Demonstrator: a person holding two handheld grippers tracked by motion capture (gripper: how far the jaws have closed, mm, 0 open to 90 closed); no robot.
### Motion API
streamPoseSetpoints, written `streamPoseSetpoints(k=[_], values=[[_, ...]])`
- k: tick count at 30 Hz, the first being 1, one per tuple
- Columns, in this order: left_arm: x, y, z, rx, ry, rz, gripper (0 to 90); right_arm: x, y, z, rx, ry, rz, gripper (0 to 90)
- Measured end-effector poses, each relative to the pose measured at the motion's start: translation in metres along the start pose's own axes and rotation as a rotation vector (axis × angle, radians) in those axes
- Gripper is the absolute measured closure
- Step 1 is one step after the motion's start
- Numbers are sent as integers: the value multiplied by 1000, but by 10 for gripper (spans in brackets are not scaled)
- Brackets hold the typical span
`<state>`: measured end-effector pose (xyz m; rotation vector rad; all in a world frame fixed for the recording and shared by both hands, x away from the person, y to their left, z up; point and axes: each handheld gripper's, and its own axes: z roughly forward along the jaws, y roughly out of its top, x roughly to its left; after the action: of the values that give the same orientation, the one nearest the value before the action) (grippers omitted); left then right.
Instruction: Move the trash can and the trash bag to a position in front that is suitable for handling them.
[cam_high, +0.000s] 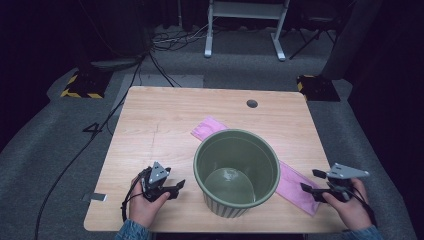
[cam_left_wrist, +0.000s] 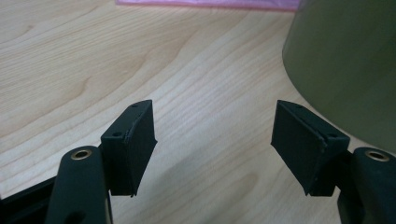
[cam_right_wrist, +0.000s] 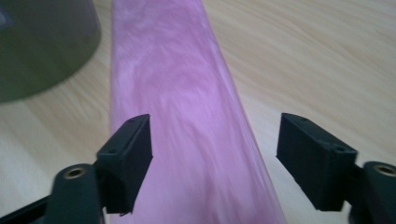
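A: Two risks, high view: green bucket sits on the pink strip mid-worktop; tugging it could tip the bucket. Strip's middle hidden underneath.

B: Left gripper view?

A: Left hand-held gripper spread, empty; bucket wall cut off at right.

B: Right gripper view?

A: Right hand-held gripper spread over the strip, not pinching. Blurry; can't tell if touching.

High view looks down; gripper views sit low, sharing green pot and pink strip
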<state>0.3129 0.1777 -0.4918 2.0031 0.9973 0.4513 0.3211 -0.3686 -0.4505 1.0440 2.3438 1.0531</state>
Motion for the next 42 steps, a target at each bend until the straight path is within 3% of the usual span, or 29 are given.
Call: streamPoseSetpoints(k=[2, 6, 9, 12, 17, 22, 27, 30, 34, 37, 42], values=[[1, -4, -2, -3, -10, -23, 304, 6, 16, 20, 6, 31, -28, 244], [4, -11, -7, 15, -3, -29, 302, 22, 46, 65, 26, 95, -78, 236], [5, -15, -11, 25, 9, -19, 299, 29, 59, 89, 33, 116, -95, 211], [6, -18, -14, 25, 6, -24, 296, 31, 67, 111, 31, 160, -72, 186], [7, -20, -17, 37, 3, -23, 294, 32, 66, 129, 90, 142, -95, 166], [6, -21, -16, 44, 1, -20, 294, 32, 61, 142, 101, 118, -81, 141], [5, -21, -15, 47, -1, -21, 295, 33, 60, 144, 73, 108, -68, 137], [6, -20, -15, 48, -2, -22, 295, 31, 61, 139, 58, 93, -49, 512], [6, -20, -17, 44, -1, -23, 295, 27, 62, 135, 75, 110, -62, 831], [8, -19, -18, 36, 3, -25, 295, 25, 63, 131, 88, 103, -84, 899], [10, -12, -22, 35, 8, 25, 293, 19, 67, 110, -5, 133, -68, 900]])
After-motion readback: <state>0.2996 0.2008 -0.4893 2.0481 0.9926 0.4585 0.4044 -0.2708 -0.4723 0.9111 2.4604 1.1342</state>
